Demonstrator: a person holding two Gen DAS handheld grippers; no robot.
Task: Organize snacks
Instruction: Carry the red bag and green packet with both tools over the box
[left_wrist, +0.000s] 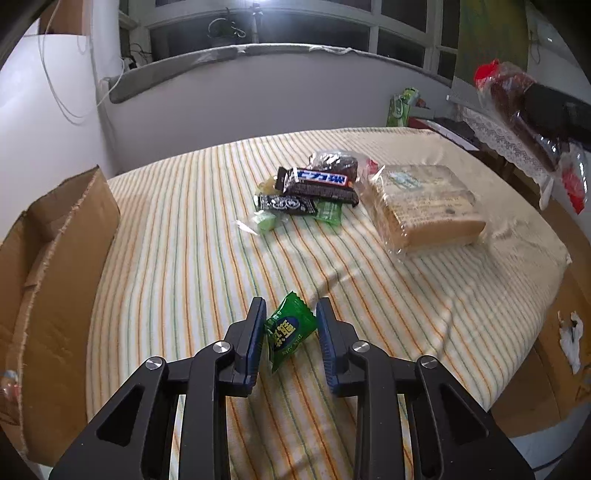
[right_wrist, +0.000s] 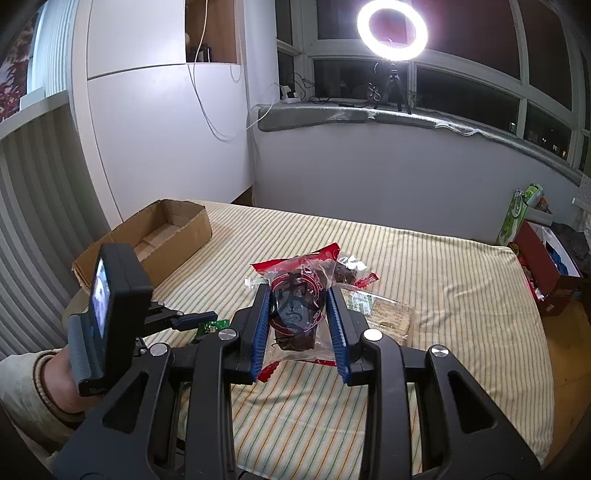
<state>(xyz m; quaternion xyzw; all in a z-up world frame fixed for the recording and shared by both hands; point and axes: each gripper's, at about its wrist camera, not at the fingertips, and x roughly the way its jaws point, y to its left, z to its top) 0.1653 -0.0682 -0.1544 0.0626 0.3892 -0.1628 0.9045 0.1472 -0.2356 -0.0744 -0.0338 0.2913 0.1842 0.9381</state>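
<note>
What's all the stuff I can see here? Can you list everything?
striped cloth: one, cream, over the table
cardboard box: one, brown, cloth's left edge
snack pile: several, black and green, mid-cloth
bread pack: one, tan, right of snack pile
green candy: one, green, in left gripper
red bag: one, red and clear, in right gripper
ring light: one, white, on windowsill
left gripper: one, black, blue pads, shut on candy
right gripper: one, black, blue pads, shut on bag
</note>
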